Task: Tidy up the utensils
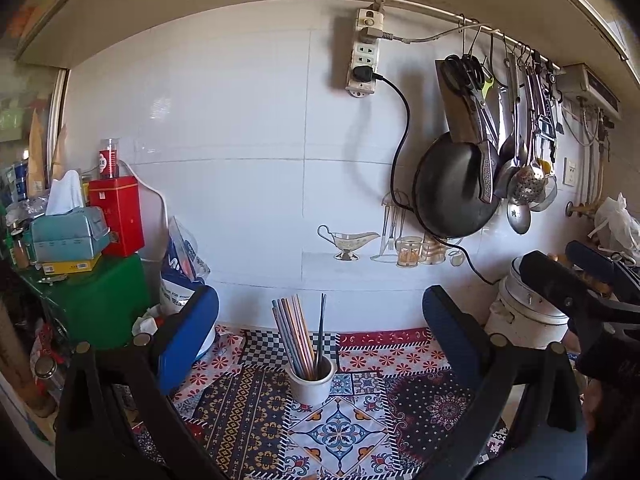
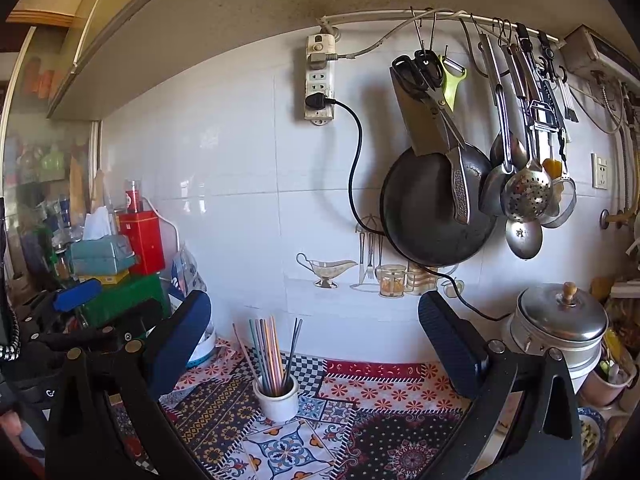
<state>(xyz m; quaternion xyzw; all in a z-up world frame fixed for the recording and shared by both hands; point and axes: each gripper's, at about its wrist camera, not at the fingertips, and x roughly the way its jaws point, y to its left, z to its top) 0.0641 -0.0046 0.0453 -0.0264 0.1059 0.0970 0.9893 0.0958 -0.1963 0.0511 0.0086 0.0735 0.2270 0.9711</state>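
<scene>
Thin multicoloured chopsticks point(image 1: 298, 332) stand bundled upright in a small white ceramic cup point(image 1: 311, 384) on a patterned patchwork cloth point(image 1: 348, 432) near the white tiled wall point(image 1: 240, 160), apparently gathered so their tips fan upward for easy picking. The left gripper point(image 1: 320, 332) hangs with blue-padded jaws spread wide, grasping nothing, the cup framed between them. The right gripper point(image 2: 316, 340) is likewise released and empty, the cup nearer its left finger. Metal ladles point(image 2: 520, 184) and a black pan point(image 2: 432, 208) hang from a rail, well apart.
</scene>
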